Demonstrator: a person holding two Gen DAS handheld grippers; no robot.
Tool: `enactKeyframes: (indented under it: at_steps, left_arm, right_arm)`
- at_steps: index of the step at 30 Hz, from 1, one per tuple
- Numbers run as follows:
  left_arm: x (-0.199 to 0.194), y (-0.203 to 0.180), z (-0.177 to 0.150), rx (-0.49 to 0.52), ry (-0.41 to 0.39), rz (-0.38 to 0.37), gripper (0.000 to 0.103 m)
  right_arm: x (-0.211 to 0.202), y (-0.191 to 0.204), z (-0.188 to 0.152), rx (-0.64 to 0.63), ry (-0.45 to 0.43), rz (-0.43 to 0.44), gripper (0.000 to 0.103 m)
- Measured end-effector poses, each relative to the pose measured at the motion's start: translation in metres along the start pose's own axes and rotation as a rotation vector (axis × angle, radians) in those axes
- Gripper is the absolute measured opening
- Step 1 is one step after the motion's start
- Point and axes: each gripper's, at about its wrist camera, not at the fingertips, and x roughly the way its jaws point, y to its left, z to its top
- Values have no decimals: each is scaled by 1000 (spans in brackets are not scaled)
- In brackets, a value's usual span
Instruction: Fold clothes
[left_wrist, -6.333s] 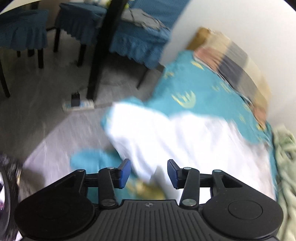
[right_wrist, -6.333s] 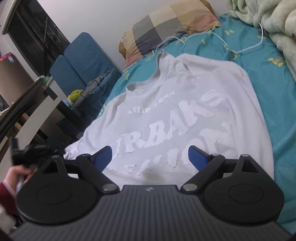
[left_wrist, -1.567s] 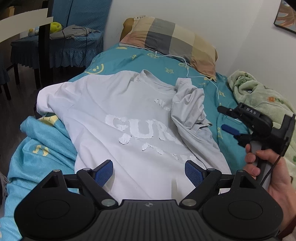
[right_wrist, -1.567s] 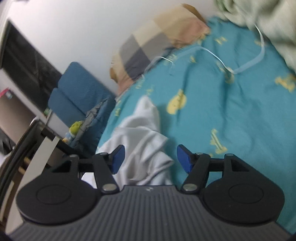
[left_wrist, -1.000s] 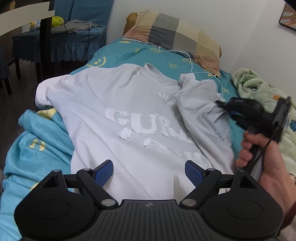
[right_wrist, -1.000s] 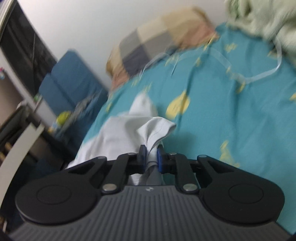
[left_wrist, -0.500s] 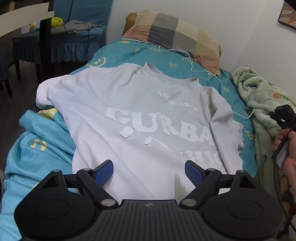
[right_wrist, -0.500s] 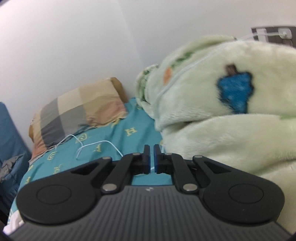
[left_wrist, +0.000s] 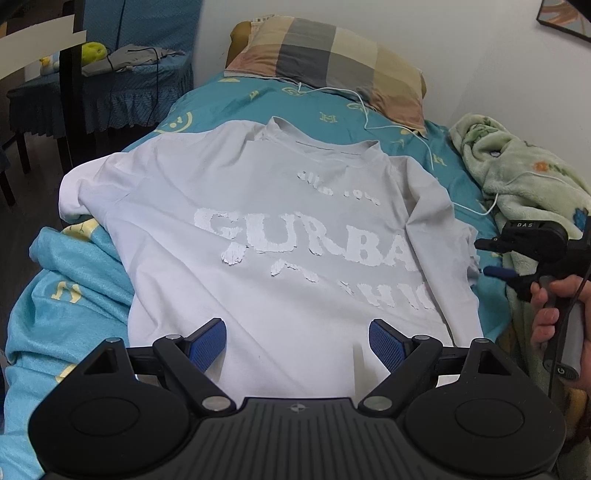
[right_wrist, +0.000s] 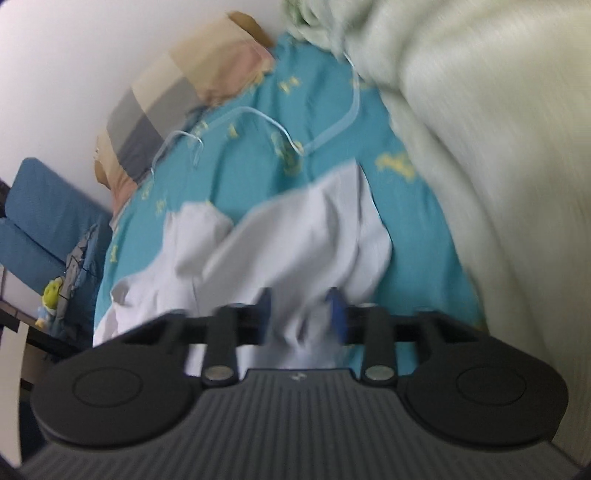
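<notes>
From your left wrist view, the white T-shirt (left_wrist: 280, 236) lies flat on the bed (left_wrist: 221, 99), collar away from you, and your left gripper (left_wrist: 297, 341) hangs wide apart over its near hem, holding nothing. Your right gripper (left_wrist: 495, 258) sits just beside the shirt's right sleeve (left_wrist: 439, 206). From your right wrist view, blurred, its jaws are opening with sleeve cloth (right_wrist: 306, 236) lying between them, so that hand is nearer.

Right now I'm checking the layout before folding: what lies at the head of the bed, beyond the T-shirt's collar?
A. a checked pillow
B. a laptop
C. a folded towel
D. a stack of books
A: in the left wrist view a checked pillow lies against the wall, past the collar of the spread-out T-shirt.
</notes>
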Motion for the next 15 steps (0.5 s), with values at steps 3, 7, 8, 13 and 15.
enactKeyframes:
  at_steps: [3, 7, 8, 13, 15]
  left_arm:
    - [-1, 1, -1, -2, 3, 2, 87]
    - [1, 1, -2, 7, 6, 14, 87]
    - [2, 1, -2, 11, 5, 17, 87]
    - [3, 0, -1, 21, 7, 22, 87]
    - [4, -1, -1, 22, 7, 19, 87]
  right_arm:
    - [-2, 0, -6, -19, 4, -7, 46]
    - [2, 5, -10, -68, 27, 12, 46]
    - [4, 7, -12, -83, 31, 13, 46]
    - [17, 9, -17, -153, 14, -66, 10]
    - [11, 8, -12, -141, -27, -78, 7]
